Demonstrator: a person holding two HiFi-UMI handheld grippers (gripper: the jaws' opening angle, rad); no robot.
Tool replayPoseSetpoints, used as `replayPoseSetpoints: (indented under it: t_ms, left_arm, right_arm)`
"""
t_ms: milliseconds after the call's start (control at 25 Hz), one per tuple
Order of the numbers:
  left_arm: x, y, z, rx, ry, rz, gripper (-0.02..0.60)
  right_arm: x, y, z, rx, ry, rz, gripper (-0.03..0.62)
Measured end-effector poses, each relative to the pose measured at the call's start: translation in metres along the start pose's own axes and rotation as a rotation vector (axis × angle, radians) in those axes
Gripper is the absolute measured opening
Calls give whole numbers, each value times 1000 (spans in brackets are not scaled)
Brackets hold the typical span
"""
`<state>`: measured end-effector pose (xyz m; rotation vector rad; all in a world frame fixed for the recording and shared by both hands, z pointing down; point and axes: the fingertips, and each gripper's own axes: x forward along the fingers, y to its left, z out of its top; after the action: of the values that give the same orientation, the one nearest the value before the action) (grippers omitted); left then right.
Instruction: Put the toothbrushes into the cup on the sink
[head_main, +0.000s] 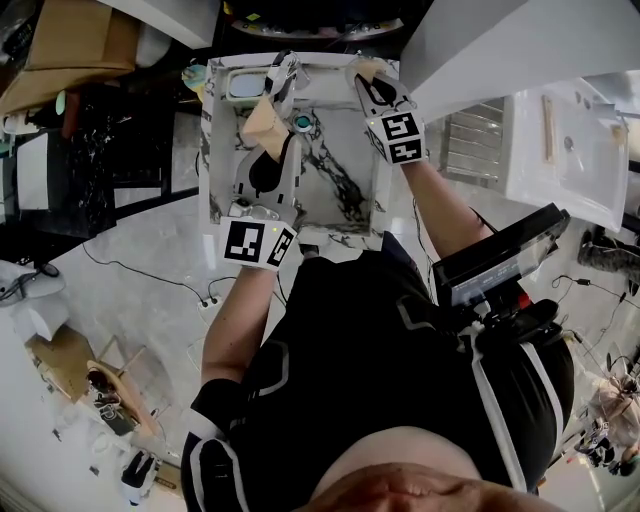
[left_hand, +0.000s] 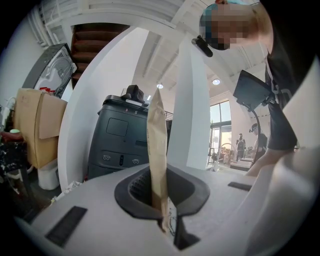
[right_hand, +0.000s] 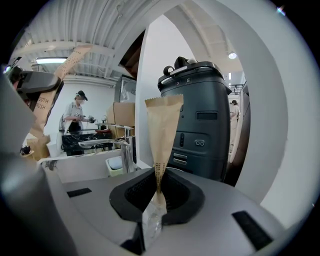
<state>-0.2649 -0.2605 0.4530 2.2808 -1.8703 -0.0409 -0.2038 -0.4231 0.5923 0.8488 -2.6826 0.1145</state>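
Within the marbled sink's (head_main: 340, 195) white rim (head_main: 205, 150), left gripper (left_hand: 159, 200) and right gripper (right_hand: 157, 200) each clamp a paper toothbrush packet (left_hand: 157, 145), jaws almost closed.

On my feed the person wears a black short-sleeved shirt (head_main: 370, 330) with thin white stripes along the side and sleeve hem. The left gripper (left_hand: 167, 222) and right gripper (right_hand: 150, 225) are pale grey shells with black rubber jaw liners. The left cube (head_main: 258, 243) and right cube (head_main: 403, 135) are white with black square markers.
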Motion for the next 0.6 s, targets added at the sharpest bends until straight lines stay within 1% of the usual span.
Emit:
replayPoseSetpoints:
  t_ms: [320, 400, 480, 600]
  left_arm:
    - [-4, 1, 0, -6, 0, 0, 28]
    - [-5, 0, 0, -5, -1, -3, 29]
    - [-6, 0, 0, -3, 1, -5, 29]
    - [-7, 1, 0, -2, 0, -4, 29]
  right_arm:
    - [4, -3, -2, -1, 47, -28, 40]
    - [5, -4, -3, 4, 56, -32, 67]
    - [5, -7, -4, 9, 63, -39, 122]
    - [4, -7, -4, -2, 79, -35, 139]
